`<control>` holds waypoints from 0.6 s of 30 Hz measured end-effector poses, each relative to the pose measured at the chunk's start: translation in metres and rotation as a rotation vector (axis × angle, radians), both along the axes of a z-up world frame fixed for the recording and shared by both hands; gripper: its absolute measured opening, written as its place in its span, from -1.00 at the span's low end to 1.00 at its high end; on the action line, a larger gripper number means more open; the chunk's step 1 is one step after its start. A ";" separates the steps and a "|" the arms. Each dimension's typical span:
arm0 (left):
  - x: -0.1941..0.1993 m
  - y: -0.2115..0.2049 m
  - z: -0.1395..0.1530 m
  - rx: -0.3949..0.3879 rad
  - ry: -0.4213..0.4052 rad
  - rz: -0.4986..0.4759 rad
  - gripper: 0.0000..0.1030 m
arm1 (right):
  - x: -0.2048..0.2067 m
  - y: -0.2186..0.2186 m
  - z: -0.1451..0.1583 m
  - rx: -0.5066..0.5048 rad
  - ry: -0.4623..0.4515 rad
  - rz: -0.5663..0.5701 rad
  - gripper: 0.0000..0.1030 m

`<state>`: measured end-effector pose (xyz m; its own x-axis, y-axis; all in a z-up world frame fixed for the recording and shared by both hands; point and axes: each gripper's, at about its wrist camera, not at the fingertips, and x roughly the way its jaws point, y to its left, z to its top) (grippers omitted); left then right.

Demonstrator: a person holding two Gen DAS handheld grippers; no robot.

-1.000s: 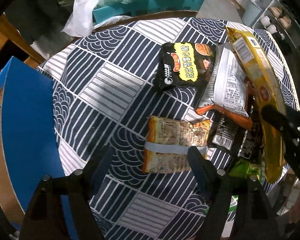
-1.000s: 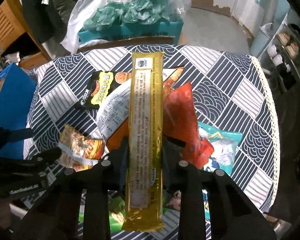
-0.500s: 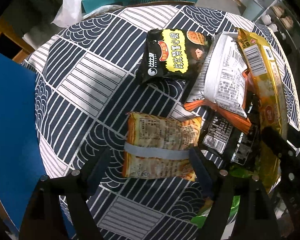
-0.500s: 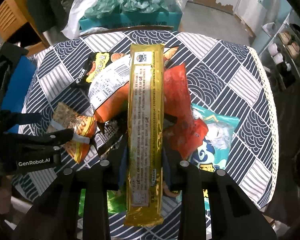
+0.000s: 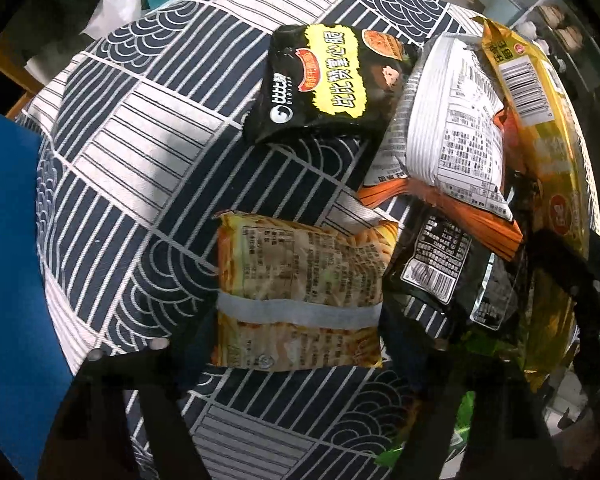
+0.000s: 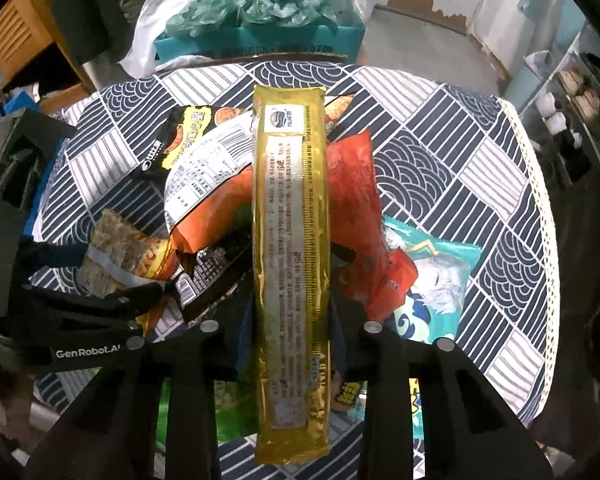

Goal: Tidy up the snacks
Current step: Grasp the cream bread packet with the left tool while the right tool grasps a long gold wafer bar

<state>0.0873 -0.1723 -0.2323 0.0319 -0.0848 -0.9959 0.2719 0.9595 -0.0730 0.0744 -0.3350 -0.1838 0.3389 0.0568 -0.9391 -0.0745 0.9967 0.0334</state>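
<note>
Round table under a navy-and-white patterned tablecloth, snacks heaped on the side nearest the person, blue box at the table's left edge. Long gold packet is clenched between the right gripper jaws, held lengthwise over the pile, above the red bag and the teal cartoon packet. Orange-and-white bag overlaps the black-and-yellow packet at the far side; a small black packet is tucked just beside the target. Target for the left gripper is the yellow snack pack, lying flat with a pale seal strip across it, sitting between the fingers. Jaws are closing, pads at the pack's two short sides; contact on the right looks close, not yet a firm squeeze. To do it well: keep pointing straight down, centre on the strip, close evenly so the soft pack does not buckle or skid, and avoid pinching the black packet's edge or the cloth. Lift only once both pads bite.
</note>
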 end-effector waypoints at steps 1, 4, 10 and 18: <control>0.000 0.000 0.000 -0.009 0.002 -0.003 0.26 | -0.001 -0.001 0.001 0.002 -0.003 -0.001 -0.41; -0.004 0.006 0.005 -0.002 -0.017 -0.010 0.11 | -0.002 0.000 0.005 -0.013 -0.013 0.005 -0.42; -0.011 0.019 0.024 0.035 -0.066 -0.013 0.06 | -0.005 0.004 0.020 -0.029 -0.049 0.022 -0.42; -0.024 0.037 0.066 0.032 -0.161 -0.014 0.05 | -0.011 0.008 0.041 -0.027 -0.083 0.025 -0.42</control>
